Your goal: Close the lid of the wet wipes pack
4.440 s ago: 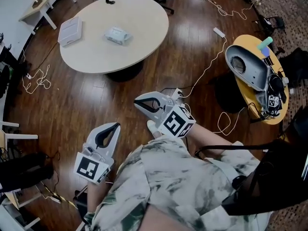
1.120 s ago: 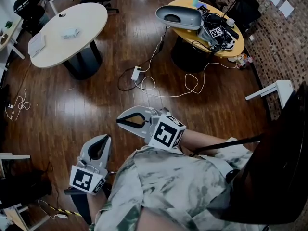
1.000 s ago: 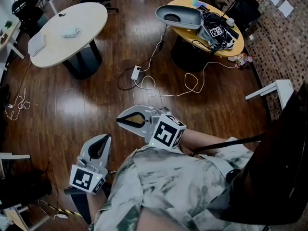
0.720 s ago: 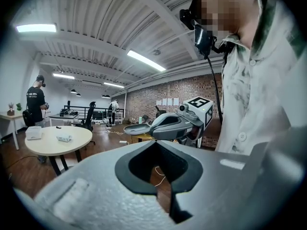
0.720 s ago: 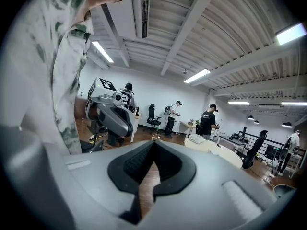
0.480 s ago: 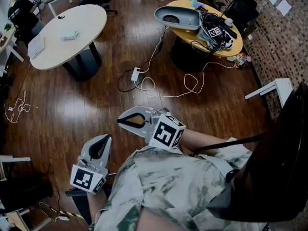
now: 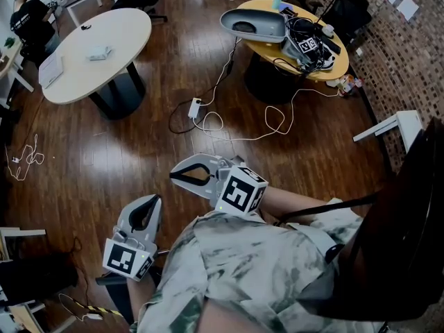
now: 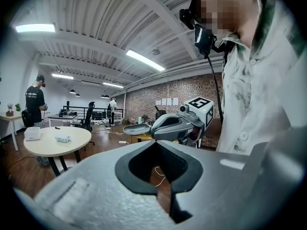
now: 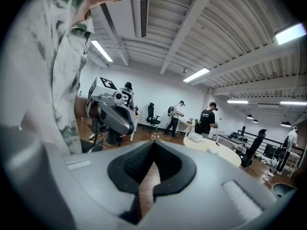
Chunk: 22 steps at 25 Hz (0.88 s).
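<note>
Far corner of the room, head view upper left: wet wipes pack (image 7: 99, 52) lies on the round white worktop (image 7: 125, 30), roughly mid-surface, with a flat white box (image 7: 50, 70) well apart from it toward the rim. Lid state can't be read, as the pack is too small in every view. Left gripper (image 7: 155, 199) and right gripper (image 7: 173, 177) both hang close to the person's torso. Each has its jaws closed tip to tip with nothing between them, only floor showing through the hollow behind the tips. The pack is well apart from both grippers, ahead and to the left across bare wooden floor, so no contact is possible from here. Task judged not yet begun; the approach comes first. Likely risks: a loose white cable (image 7: 229, 127) and a power strip (image 7: 195, 107) lie on the floor ahead and slightly right, and a path drifting that way could snag a foot. A second person (image 7: 26, 25) stands by the worktop's far side, so crowding is possible. At the pack, a light soft pouch pressed off-centre by closed tips would probably skid or tip instead of latching. Bracing it with one gripper seems wise.
</note>
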### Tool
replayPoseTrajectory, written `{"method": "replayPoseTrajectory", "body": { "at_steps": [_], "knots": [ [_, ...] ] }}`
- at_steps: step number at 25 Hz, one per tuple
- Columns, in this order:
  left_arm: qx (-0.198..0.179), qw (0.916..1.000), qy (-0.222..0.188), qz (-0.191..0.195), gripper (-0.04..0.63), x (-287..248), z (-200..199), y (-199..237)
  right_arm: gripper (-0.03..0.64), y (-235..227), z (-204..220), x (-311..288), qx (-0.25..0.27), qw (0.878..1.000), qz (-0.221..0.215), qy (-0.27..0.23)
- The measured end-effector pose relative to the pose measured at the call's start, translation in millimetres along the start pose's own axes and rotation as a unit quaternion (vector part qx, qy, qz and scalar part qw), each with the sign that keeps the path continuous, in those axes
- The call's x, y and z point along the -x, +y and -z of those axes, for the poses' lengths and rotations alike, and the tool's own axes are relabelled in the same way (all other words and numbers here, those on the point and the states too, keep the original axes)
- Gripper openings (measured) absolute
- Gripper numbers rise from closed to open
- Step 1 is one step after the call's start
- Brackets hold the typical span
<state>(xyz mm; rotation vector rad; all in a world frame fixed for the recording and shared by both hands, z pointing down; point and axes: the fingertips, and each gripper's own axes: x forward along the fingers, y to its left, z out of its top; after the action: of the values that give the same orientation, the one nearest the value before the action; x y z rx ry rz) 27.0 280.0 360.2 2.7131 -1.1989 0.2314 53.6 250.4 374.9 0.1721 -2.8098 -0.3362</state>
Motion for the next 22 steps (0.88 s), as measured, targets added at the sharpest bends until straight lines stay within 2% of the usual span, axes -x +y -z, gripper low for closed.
{"method": "replayPoseTrajectory", "body": {
  "at_steps": [22],
  "knots": [
    [0.001,1.0,0.005,-0.006,0.002,-27.1,-4.4,5.7,0.006,-22.7,12.9,11.1,-0.003,1.0,-0.002,-0.003]
  ]
}}
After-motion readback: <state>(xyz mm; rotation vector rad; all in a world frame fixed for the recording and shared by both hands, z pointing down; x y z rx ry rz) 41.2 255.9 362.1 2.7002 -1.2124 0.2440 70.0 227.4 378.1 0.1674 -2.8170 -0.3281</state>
